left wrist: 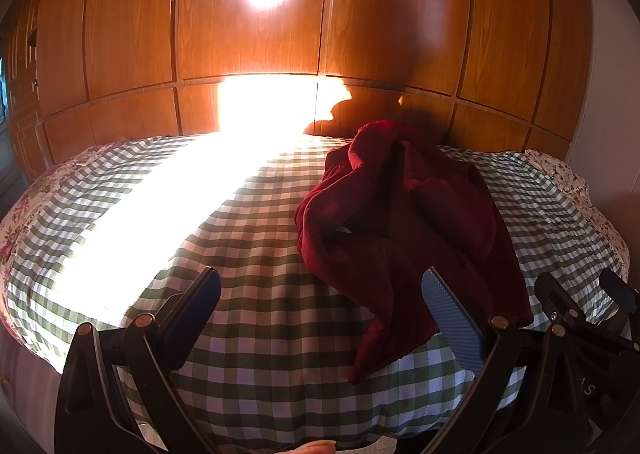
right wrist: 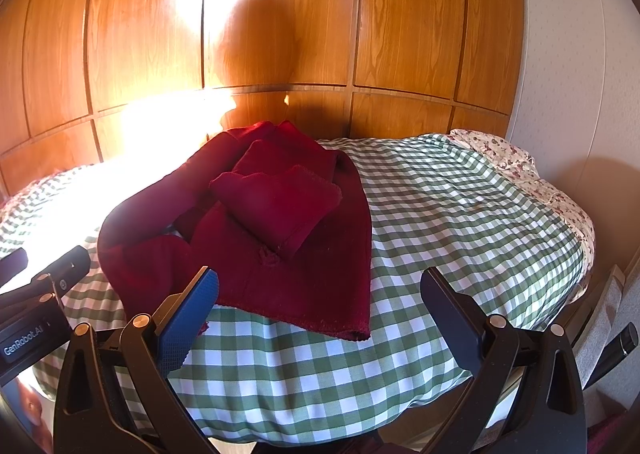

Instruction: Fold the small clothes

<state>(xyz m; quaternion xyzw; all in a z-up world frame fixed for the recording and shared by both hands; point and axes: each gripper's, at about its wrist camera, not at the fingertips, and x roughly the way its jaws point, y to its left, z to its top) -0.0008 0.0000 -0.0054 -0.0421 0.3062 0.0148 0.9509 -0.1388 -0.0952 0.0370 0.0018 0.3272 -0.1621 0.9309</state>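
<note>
The left gripper (left wrist: 320, 318) hangs above the near edge of the bed with its blue-padded fingers (left wrist: 452, 326) spread wide and nothing between them; the right gripper (right wrist: 320, 314) is likewise wide apart and holds nothing. In the right wrist view the body of the left tool shows at the left edge — white lettering on it reads "GenRobot.AI". In the left wrist view the right tool's black frame carries pale letters at the lower right, of which only "A S" can be made out.

Just beyond both pairs of fingers lies the dark red garment (right wrist: 280, 222), rumpled and partly doubled over itself on the green-and-white checked cover (right wrist: 440, 214). Its near hem reaches almost to the fingertips, and one corner trails toward the bed's near edge. A floral sheet (right wrist: 504, 154) shows at the far right corner — behind it stand glossy wooden wardrobe doors (right wrist: 280, 14), with a strong patch of sunlight across the bed's left part.
</note>
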